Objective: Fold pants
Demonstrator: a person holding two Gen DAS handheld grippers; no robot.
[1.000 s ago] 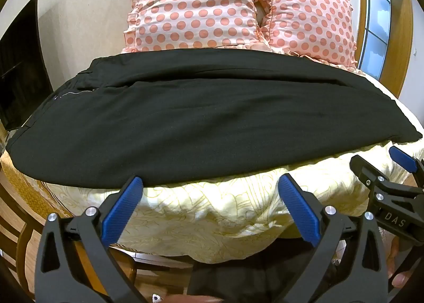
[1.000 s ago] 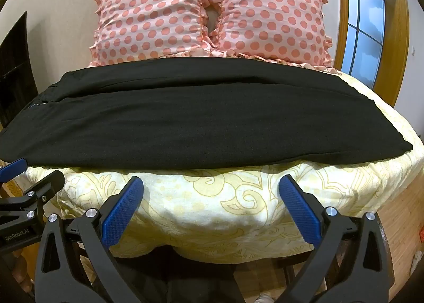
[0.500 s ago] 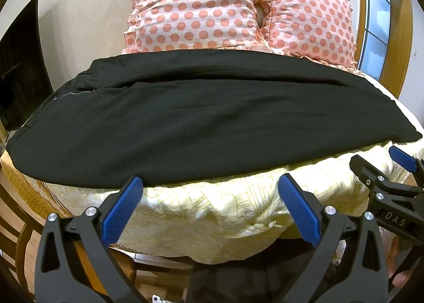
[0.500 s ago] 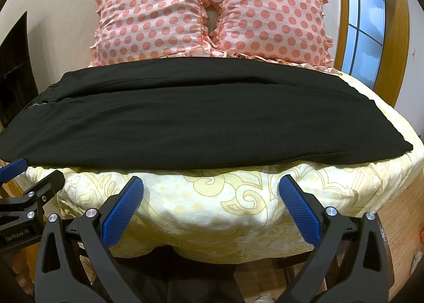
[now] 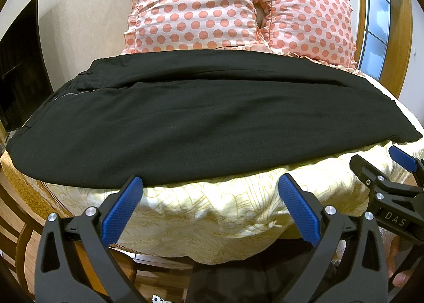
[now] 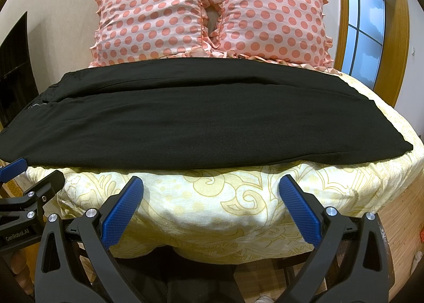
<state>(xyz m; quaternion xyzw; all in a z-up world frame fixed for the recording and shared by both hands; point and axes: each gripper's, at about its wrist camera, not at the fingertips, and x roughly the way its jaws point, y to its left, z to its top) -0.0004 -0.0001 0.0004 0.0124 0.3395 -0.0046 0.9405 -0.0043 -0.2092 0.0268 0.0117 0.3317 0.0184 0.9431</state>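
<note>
Left wrist view: left tool gapes wide just short of the bed; right tool likewise spread, gripping nothing. Black pants lie flat across the quilt, polka-dot pillows behind.

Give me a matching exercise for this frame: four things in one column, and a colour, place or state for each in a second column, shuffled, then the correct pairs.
Things:
1. pants
2. pillows
3. left gripper
4. bedspread

Descriptions:
A. pink with coral dots, at the head of the bed
B. pale yellow with a scroll pattern, under the garment
C. black, laid flat across the bed
D. open, holding nothing, short of the near hem

Pairs: 1-C, 2-A, 3-D, 4-B

The right gripper is open and empty as well.
</note>
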